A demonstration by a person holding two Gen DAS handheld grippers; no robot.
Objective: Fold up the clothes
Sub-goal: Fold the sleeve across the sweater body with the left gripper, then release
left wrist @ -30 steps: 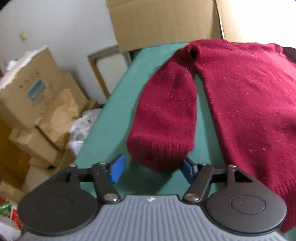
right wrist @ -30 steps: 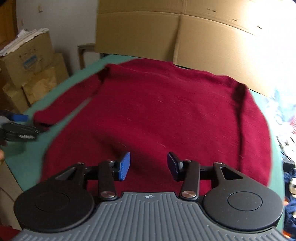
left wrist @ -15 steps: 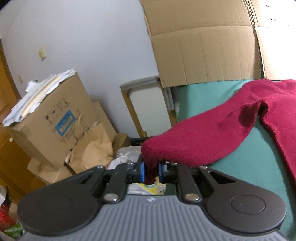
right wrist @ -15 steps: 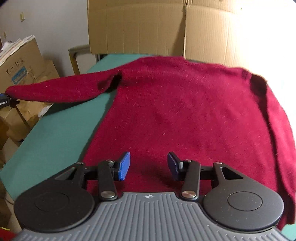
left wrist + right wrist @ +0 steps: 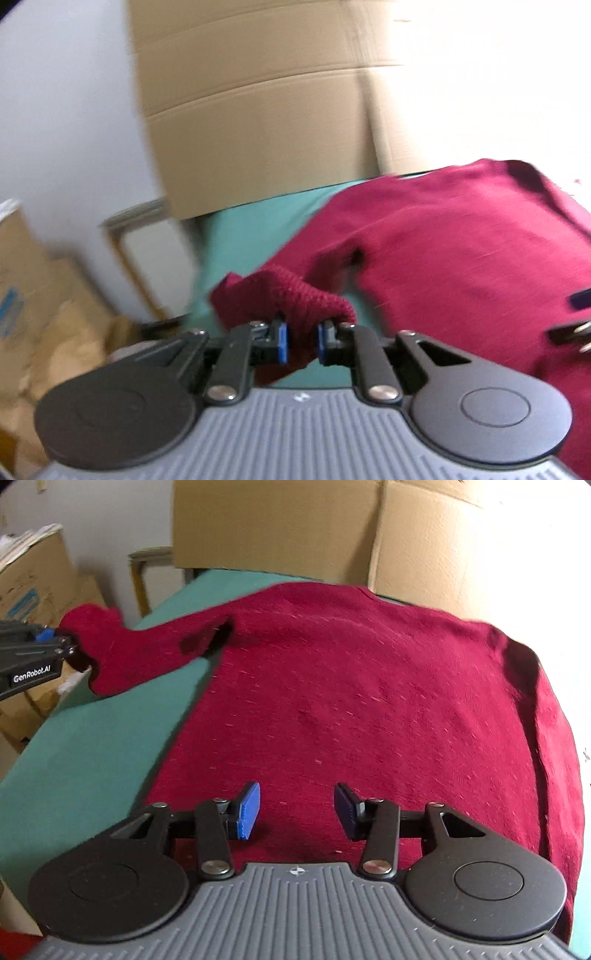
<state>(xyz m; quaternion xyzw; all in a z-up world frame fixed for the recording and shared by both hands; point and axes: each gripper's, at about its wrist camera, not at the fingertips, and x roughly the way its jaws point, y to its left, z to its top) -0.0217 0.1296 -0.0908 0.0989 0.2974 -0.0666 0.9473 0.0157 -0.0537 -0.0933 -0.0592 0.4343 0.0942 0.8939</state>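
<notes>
A: Two grippers were in view over one dark red knitted sweater (image 5: pixel 369 709), which lay spread flat on the green cloth-covered table (image 5: pixel 92 746). Room noted: a bare green strip ran along the sweater's left side to the table's left edge; the sweater's right side reached nearly to the table's right edge.

B: Far edge?

A: Large brown corrugated cardboard sheets (image 5: pixel 277 528) stood upright just behind the far edge, close to the sweater's collar. Stacked brown cardboard boxes (image 5: pixel 33 579) sat off the left edge, below table level.

B: Left tool?

A: Left gripper (image 5: pixel 302 341) had its blue pads (image 5: pixel 282 341) pressed on the ribbed sleeve cuff (image 5: pixel 288 295), jaws nearly together, cloth bunched between and above them. In the right wrist view it sat at the table's left edge, with the sleeve (image 5: pixel 147 646) raised off the cloth and stretched out from the shoulder toward it. Frame blurred.

B: Right tool?

A: Right gripper (image 5: pixel 296 812) pointed steeply downward over the sweater's near hem, jaws about half apart, nothing between them. Contact with the knit could not be determined.
</notes>
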